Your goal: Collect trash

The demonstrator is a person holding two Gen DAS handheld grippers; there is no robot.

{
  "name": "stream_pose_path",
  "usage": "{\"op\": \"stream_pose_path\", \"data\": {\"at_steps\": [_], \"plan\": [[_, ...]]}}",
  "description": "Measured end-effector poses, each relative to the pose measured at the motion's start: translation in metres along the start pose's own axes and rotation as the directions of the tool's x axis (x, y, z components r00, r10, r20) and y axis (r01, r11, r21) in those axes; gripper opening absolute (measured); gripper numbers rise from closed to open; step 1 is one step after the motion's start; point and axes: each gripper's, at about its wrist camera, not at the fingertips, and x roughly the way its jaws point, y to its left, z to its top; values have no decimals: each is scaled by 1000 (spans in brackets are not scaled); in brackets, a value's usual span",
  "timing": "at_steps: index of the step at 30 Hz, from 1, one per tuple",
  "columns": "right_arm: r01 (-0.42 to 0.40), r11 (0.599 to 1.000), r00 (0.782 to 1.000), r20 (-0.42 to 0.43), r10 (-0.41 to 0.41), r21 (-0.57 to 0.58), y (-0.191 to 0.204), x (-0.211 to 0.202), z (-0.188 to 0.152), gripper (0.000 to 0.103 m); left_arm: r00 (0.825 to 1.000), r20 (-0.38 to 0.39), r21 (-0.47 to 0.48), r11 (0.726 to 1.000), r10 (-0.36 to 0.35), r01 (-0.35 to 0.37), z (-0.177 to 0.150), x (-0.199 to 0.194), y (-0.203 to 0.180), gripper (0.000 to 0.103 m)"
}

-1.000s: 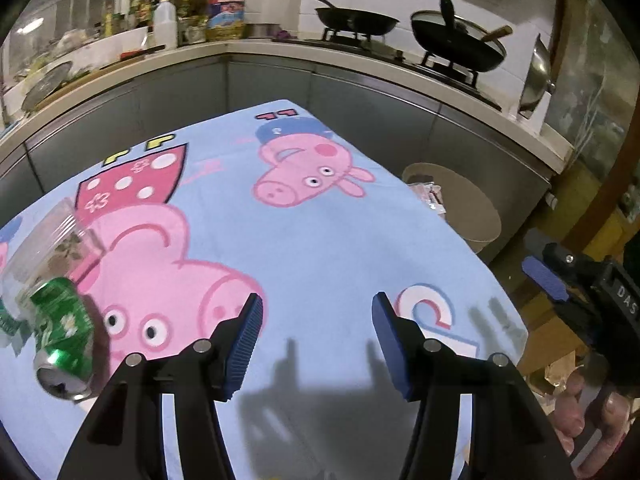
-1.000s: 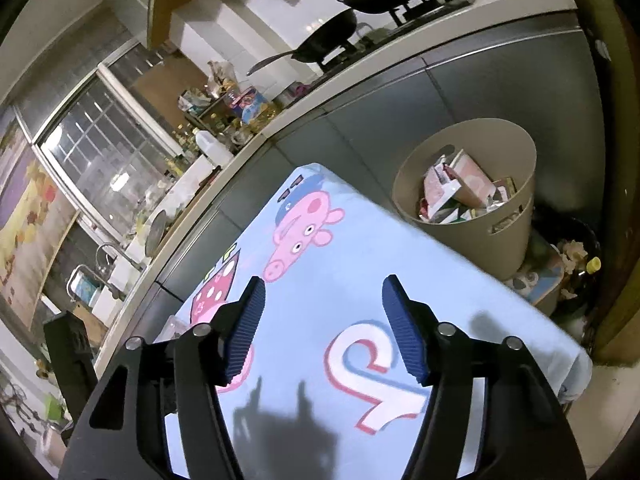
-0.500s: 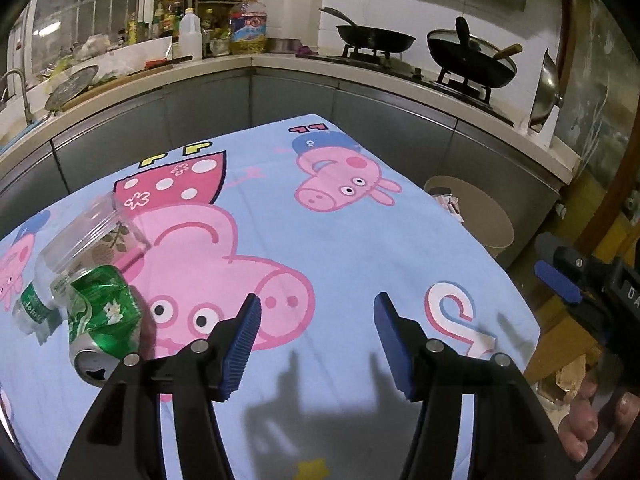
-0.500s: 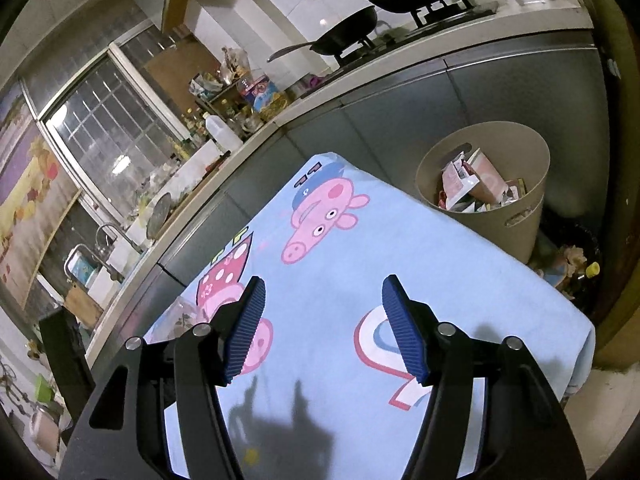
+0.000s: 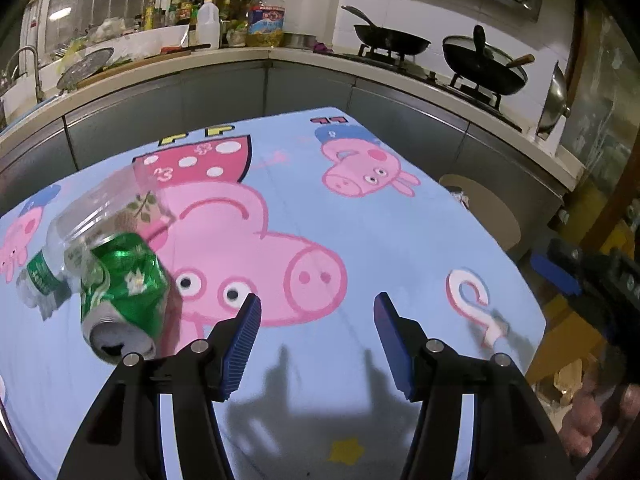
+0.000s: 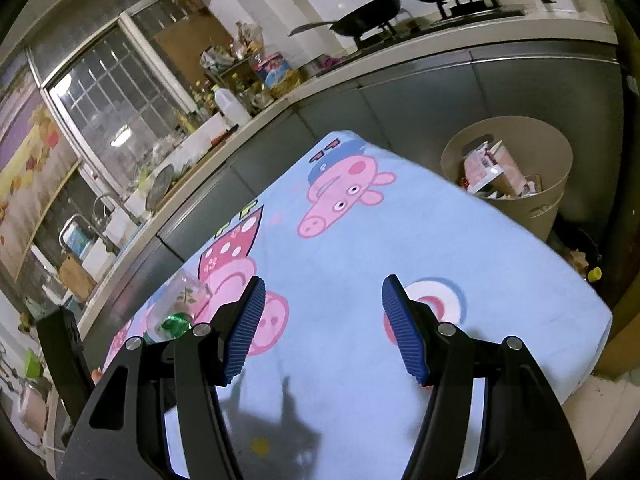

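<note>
Far left on the bench (image 5: 400,240), under its blue cartoon-pig cloth, a clear plastic bottle (image 5: 80,236) lies on its side, green label toward the near end. Touching it on the near side is the crushed green can (image 5: 124,292), tipped with its open mouth toward the camera. The can sits just left of the left hand-held gripper (image 5: 316,340), whose blue pads are spread wide with nothing between them. Open cloth lies ahead of it; nothing blocks the way to the can.

Off the bench's right edge stands the beige trash bin (image 6: 516,160), holding cartons and packets, close to the grey kitchen cabinets. Behind, the counter carries bottles and a white jug (image 5: 208,24), with two dark woks (image 5: 484,64) on the stove.

The right hand-held gripper (image 6: 324,328) hangs over the right half of the bench, pads likewise wide apart and empty. In its view the bottle and can (image 6: 174,324) peek out at lower left, partly behind its left finger.

Against a second ago, the left camera has drawn back and swung left: can and bottle now sit nearer centre, fully in sight. The right view has tilted, the bin sliding toward the upper right.
</note>
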Motion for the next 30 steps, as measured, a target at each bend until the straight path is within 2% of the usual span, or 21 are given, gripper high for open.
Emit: {"op": "stream_pose_path", "data": {"at_steps": [6, 16, 23, 30], "plan": [[-5, 999, 999, -54, 4, -32, 21, 17, -14, 61, 999, -35, -10, 1000, -14, 14, -32, -2, 21, 59], [-65, 995, 983, -176, 52, -70, 62, 50, -41, 61, 999, -53, -152, 988, 6, -14, -84, -33, 96, 59], [-134, 983, 960, -260, 99, -122, 100, 72, -60, 61, 995, -67, -241, 966, 75, -89, -107, -51, 134, 59], [-155, 974, 939, -332, 93, -166, 115, 85, -77, 61, 996, -50, -295, 951, 80, -91, -115, -55, 149, 59]]}}
